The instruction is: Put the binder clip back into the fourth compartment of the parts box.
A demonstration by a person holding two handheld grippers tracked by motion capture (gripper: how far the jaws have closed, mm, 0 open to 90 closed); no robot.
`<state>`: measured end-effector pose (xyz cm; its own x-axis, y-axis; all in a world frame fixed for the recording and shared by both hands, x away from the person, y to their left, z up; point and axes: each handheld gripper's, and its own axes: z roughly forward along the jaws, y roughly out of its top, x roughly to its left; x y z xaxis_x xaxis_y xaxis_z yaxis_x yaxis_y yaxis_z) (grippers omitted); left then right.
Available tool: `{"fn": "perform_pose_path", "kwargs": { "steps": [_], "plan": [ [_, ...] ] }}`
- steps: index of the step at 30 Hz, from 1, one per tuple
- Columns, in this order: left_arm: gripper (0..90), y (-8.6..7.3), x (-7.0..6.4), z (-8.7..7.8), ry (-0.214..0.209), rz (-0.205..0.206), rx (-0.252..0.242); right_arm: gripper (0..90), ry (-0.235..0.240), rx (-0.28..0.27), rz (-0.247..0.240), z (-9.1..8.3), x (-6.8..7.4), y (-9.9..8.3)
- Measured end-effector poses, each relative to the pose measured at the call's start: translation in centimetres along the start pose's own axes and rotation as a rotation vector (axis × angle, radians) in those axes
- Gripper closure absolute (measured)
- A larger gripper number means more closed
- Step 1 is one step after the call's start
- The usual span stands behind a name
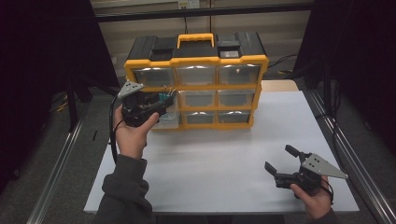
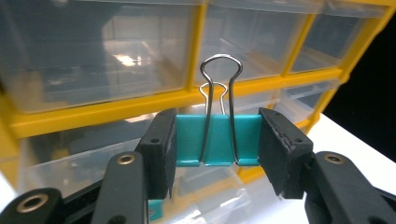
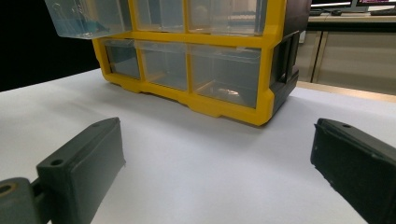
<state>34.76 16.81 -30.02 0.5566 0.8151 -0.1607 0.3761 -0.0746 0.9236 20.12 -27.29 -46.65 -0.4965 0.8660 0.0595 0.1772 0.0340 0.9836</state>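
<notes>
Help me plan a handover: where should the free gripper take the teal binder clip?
Grip the wire handles of the binder clip from above: they stand upright and free, while the left gripper clamps the teal body's sides. The right gripper is open.

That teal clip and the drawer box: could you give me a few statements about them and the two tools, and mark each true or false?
1. The left tool grips a teal clip between its jaws. True.
2. The clip's wire handles point down at the table. False: in the left gripper view they rise above the jaws.
3. The right tool holds a second clip. False: its jaws are spread wide with nothing between them.
4. The drawer box is yellow and black with clear drawers. True.
5. The right tool is pressed against the box. False: it is held low over the table, well clear of the box.
</notes>
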Motion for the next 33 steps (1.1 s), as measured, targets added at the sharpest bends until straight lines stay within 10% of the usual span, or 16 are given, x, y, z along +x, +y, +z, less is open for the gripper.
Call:
{"fn": "perform_pose_path", "kwargs": {
  "steps": [33],
  "plan": [
    [50.0, -2.4, 1.3, 1.4, 0.064, -0.005, -0.005, 2.2, 0.006, 0.003, 0.003, 0.1, 0.0, 0.0]
  ]
}}
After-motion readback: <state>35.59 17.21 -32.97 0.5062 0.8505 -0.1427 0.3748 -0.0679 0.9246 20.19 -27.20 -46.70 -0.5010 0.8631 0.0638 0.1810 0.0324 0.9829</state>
